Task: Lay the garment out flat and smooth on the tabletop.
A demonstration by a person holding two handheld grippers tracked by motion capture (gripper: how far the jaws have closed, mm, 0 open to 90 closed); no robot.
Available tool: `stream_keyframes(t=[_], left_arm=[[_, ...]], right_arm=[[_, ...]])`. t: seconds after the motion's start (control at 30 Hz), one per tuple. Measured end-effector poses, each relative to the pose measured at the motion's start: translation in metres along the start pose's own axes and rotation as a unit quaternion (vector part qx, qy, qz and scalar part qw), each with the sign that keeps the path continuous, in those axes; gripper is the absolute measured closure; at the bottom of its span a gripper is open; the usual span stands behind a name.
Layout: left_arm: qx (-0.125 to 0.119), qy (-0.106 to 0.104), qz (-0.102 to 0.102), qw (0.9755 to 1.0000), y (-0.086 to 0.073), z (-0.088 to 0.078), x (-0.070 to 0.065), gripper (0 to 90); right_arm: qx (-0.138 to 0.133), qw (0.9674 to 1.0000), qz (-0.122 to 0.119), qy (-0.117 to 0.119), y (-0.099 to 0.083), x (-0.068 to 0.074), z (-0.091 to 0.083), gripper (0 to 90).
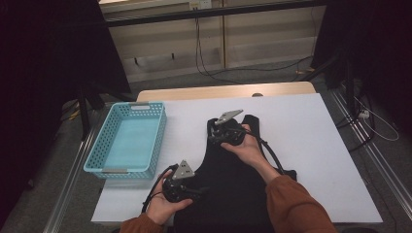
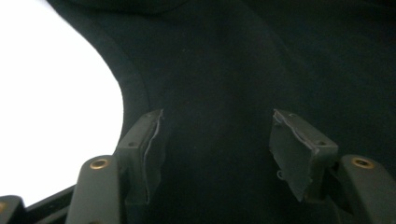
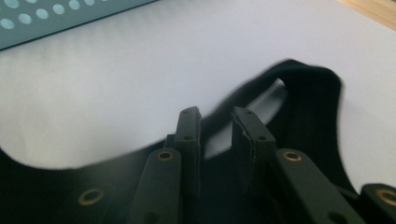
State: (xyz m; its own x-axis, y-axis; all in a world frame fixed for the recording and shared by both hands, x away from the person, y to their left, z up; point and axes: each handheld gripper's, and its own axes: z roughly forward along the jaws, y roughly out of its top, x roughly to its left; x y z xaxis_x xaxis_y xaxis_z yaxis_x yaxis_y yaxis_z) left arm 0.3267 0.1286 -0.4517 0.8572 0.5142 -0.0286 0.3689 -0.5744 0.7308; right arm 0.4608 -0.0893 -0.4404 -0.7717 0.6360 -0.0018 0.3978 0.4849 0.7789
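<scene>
A black sleeveless garment (image 1: 238, 184) lies flat on the white table (image 1: 316, 145), its shoulder straps pointing away from the person. My left gripper (image 1: 202, 190) rests at the garment's near left edge. In the left gripper view its jaws (image 2: 217, 149) stand wide apart over the dark cloth (image 2: 233, 56), and the pads (image 2: 152, 144) press on nothing. My right gripper (image 1: 212, 128) sits at the left shoulder strap (image 3: 313, 84). Its jaws (image 3: 217, 116) leave a narrow gap through which the white table shows, with the strap's edge just beyond the tips.
A light blue perforated basket (image 1: 97, 155) stands empty on the table's left side, and its wall (image 3: 70, 18) appears in the right gripper view. Black cables trail from both grippers. Wooden table edge (image 1: 223, 91) runs along the far side.
</scene>
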Motion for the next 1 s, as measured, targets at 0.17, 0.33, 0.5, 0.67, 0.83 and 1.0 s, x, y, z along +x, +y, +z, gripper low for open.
stream_keyframes(t=[0.17, 0.33, 0.5, 0.67, 0.83, 1.0], left_arm=[[0.025, 0.007, -0.006, 0.9997, -0.002, 0.003, 0.003, 34.1], [0.029, 0.006, 0.004, 0.9996, -0.002, 0.006, 0.000, 34.1], [0.028, 0.007, 0.004, 0.9996, -0.003, 0.006, 0.000, 34.6], [0.031, 0.007, 0.004, 0.9995, -0.003, 0.006, -0.001, 34.5], [0.031, 0.008, 0.006, 0.9995, -0.004, 0.006, -0.001, 34.4], [0.033, 0.007, 0.006, 0.9994, -0.004, 0.005, -0.001, 34.1]], right_arm=[[0.013, 0.9998, -0.001, -0.013, 0.006, 0.002, 0.017, 67.9], [0.032, 0.9989, -0.004, -0.033, 0.007, -0.002, 0.028, 71.6], [0.018, 0.9993, 0.017, -0.026, 0.004, -0.011, 0.024, 87.8], [0.006, 0.9988, 0.030, -0.037, 0.005, -0.022, 0.013, 88.8], [0.005, 0.9979, 0.042, -0.049, 0.000, -0.031, 0.007, 88.7], [0.019, 0.9960, 0.062, -0.061, -0.013, -0.045, 0.009, 85.7]])
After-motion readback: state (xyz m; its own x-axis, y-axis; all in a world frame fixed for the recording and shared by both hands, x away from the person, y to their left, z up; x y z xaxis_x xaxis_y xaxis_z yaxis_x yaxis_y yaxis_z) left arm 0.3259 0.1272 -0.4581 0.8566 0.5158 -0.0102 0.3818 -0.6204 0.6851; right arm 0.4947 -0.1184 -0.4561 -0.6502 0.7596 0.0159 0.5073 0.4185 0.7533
